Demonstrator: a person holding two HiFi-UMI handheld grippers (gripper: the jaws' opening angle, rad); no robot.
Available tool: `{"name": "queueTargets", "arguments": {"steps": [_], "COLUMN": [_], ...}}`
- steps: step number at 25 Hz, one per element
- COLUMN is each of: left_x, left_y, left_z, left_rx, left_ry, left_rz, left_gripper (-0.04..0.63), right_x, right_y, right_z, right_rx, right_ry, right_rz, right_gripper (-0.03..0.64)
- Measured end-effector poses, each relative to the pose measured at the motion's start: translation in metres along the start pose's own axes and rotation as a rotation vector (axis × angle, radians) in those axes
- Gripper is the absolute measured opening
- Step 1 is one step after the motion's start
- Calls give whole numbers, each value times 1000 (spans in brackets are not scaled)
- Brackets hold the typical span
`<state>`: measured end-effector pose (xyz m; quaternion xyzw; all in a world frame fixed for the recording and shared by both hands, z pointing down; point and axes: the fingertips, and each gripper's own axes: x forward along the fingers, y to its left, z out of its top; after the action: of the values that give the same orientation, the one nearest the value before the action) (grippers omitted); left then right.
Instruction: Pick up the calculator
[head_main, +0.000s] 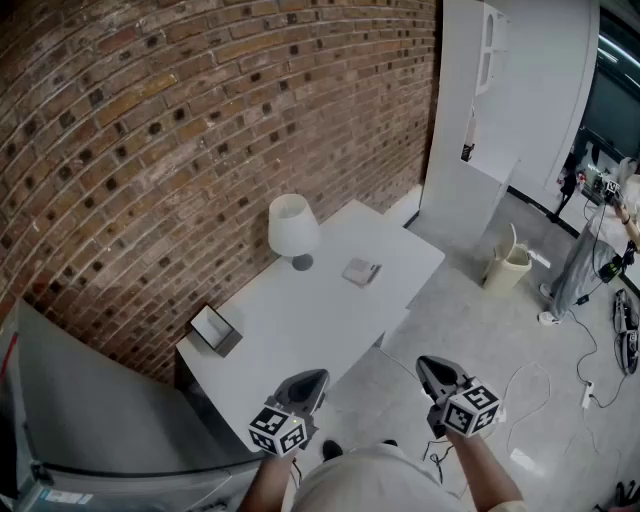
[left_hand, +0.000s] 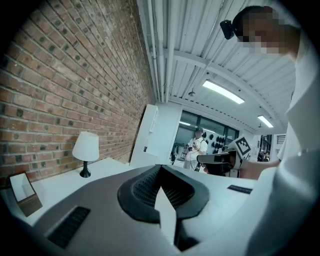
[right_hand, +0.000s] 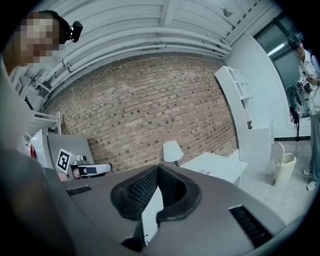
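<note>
Left fingers: the left gripper (left_hand: 160, 169) has its two jaws closed tip to tip, and nothing is between them.
Right fingers: the right gripper (right_hand: 158, 169) is closed in the same way and is empty.
Place of the grippers: both are held in the air near the front edge of the white table (head_main: 300, 330), apart from each other, and they touch nothing.
Calculator: the calculator (head_main: 361, 271) lies flat on the far part of the table, well apart from both grippers.
Only the head view: it shows the calculator clearly, as a small grey rectangle. It also shows the open box (head_main: 215, 330) at the other end of the table.
Only the left gripper view: the box is at the lower left, and the right gripper with its marker cube (left_hand: 242, 146) is seen from the side.
Only the right gripper view: the left gripper is seen from the side, before the brick wall (right_hand: 150, 110).
Hard to make out: in the right gripper view the calculator is only a faint flat mark on the table top. Its keys are too small to see in any view.
Cut off: the person's arms leave the head view at the bottom edge.
Around: the lamp (head_main: 292, 228) stands just beside the calculator, towards the wall. A white cabinet (head_main: 500, 90) stands beyond the table, with a bin (head_main: 505, 265) on the floor near it. Another person (left_hand: 198, 150) stands far back.
</note>
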<state>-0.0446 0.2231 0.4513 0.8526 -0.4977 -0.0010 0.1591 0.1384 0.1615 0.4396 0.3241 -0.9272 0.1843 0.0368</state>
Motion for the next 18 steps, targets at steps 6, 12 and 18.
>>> {"name": "queueTargets", "arguments": {"steps": [6,12,18], "left_x": [3,5,3], "left_y": [-2,-2,1], "left_z": [1,0,-3], "left_rx": [3,2,-8], "left_ry": [3,5,8], "left_rz": [-4,-9,-9], "left_gripper": [14,14,14], "right_x": [0,1,3], "right_y": [2,4,2], "right_z": [2,1,0], "right_rx": [-13,-25,-11], "right_ry": [3,6,2], "right_rz": [10,8,-20], "right_gripper": [11,11,12]}}
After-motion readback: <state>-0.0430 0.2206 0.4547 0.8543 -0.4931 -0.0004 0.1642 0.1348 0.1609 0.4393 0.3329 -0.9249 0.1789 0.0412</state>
